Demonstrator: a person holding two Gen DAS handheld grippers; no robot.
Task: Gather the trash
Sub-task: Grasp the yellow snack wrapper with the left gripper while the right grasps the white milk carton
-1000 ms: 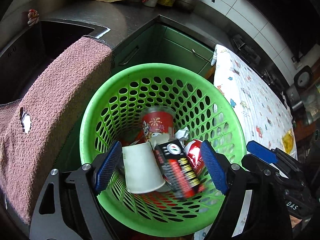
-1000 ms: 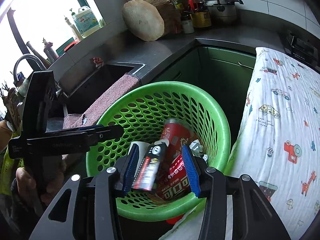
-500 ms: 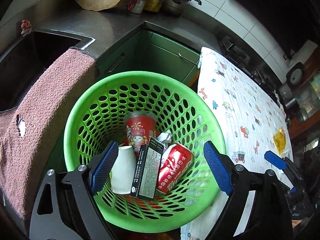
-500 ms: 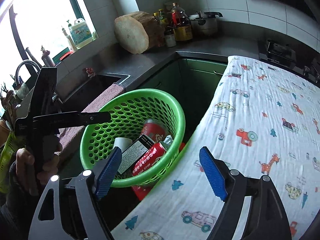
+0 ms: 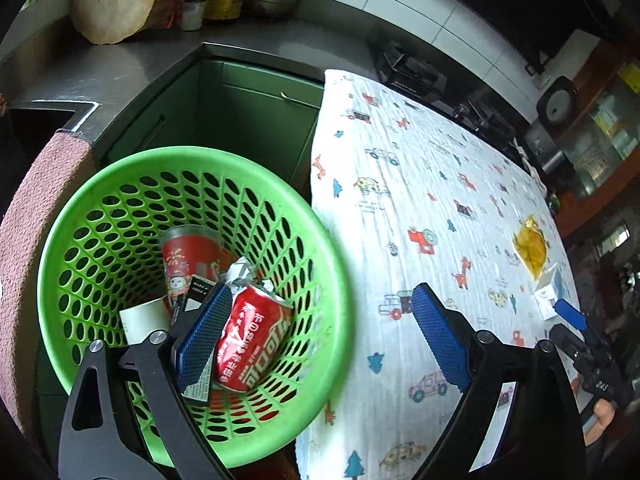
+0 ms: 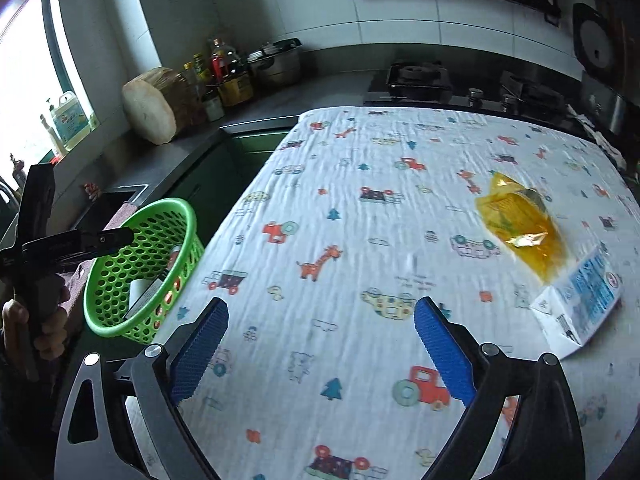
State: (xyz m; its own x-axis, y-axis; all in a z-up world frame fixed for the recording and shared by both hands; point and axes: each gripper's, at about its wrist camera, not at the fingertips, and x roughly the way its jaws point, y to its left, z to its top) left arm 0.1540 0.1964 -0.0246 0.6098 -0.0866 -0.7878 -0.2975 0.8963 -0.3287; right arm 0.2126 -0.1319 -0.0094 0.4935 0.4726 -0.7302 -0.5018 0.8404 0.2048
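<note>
Right wrist view: the right tongs (image 6: 320,344) have just been opening and hold nothing over the surface (image 6: 360,240); farther off lie a yellow wrapper (image 6: 516,224) and white box (image 6: 580,300). Left tongs (image 5: 320,340), also just opening, are empty above the basket (image 5: 80,240) holding a can (image 5: 252,340).

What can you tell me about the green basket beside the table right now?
The green basket is round, looks like plastic, and has a solid rim above walls and floor pierced with oval holes. It stands upright beside the table's printed cloth, next to a pink towel draped over the counter edge. Inside lie a red can, a red printed cup, a white paper cup, a dark box and crumpled foil. Neither set of tongs touches it.
</note>
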